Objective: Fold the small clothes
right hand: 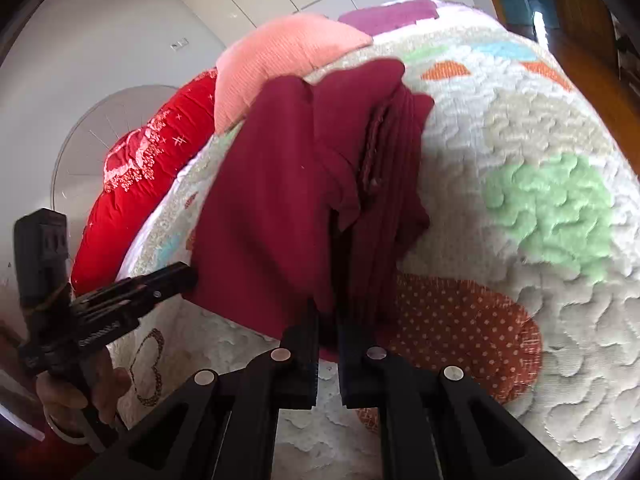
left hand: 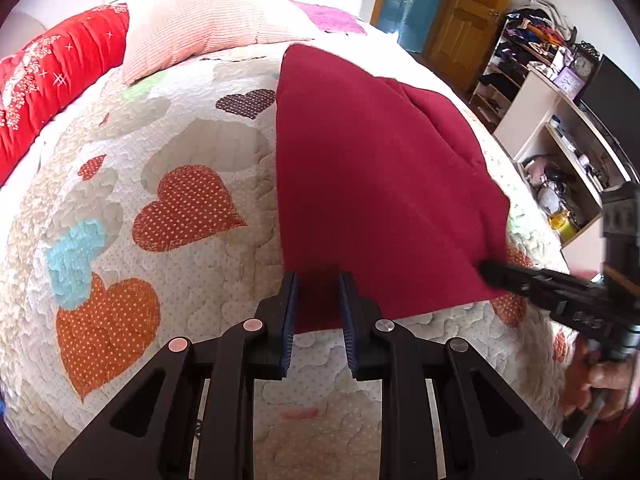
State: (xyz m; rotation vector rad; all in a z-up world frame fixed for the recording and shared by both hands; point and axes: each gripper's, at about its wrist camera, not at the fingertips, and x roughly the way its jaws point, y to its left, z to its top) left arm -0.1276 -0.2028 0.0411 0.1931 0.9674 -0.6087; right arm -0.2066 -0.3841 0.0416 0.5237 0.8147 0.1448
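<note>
The bed's heart-patterned quilt (left hand: 188, 208) carried a dark red garment (left hand: 380, 184) lying toward its near edge, partly folded. The left gripper (left hand: 318, 300) pinched the garment's near hem between narrowly set jaws. The right gripper (right hand: 328, 320) had clamped tight on the garment's near right corner.

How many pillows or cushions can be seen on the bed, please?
3. A red cushion lies at the far left edge, a striped pink pillow beside it, and a purple one further right behind the dark red garment. Others may be hidden.
</note>
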